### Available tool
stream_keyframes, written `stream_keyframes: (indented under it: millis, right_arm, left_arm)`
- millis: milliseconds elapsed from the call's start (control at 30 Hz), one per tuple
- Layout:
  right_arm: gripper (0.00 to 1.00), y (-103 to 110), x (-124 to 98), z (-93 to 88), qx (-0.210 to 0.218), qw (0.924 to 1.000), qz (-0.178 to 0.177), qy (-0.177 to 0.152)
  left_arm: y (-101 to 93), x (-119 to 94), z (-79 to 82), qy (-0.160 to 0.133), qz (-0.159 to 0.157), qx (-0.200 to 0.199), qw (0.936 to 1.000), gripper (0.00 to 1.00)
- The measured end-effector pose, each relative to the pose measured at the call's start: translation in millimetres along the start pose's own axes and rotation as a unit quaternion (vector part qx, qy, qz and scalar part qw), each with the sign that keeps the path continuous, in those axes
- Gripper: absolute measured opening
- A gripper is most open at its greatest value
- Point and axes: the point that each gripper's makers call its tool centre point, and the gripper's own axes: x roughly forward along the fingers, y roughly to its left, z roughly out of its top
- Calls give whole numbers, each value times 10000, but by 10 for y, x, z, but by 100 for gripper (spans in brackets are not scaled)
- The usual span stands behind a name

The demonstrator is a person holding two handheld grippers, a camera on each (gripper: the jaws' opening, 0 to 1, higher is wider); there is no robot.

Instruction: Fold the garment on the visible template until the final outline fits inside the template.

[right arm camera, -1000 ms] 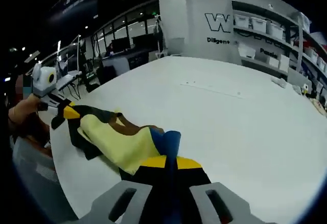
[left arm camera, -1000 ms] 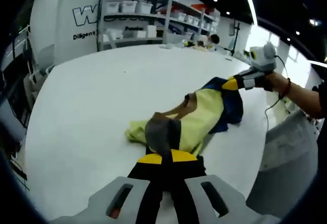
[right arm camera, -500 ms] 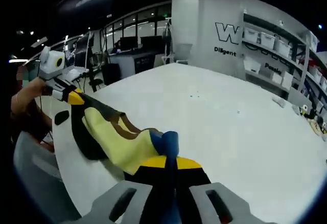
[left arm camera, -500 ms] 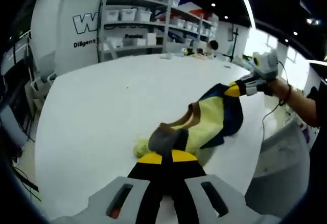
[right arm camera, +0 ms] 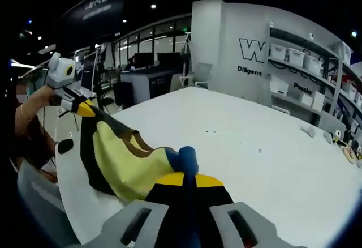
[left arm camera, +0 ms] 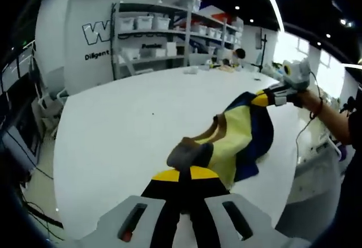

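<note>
The garment [left arm camera: 237, 140] — yellow with navy panels and a brown-trimmed neck — hangs stretched between the two grippers above the white surface [left arm camera: 124, 129], its lower folds sagging toward it. The left gripper [left arm camera: 184, 171] has its fingers pressed together on a grey-brown bunch of the cloth. The right gripper [right arm camera: 188, 174] pinches a blue corner the same way — seen from the left gripper view, it holds the far end beside a person's hand [left arm camera: 310, 98]. Shelves [left arm camera: 164, 30] with bins line the back wall.

White table [left arm camera: 113, 129], wall shelves [left arm camera: 164, 30] with white bins [right arm camera: 294, 56], lettered wall behind.
</note>
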Motion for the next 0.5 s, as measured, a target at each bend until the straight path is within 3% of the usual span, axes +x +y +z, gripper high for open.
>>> stream_keyframes:
  millis: [500]
  right_arm:
    - [0,-455,513,266,183,9998,-38,115]
  left_arm:
    - [620,579,181,313,126,-216,9992,0]
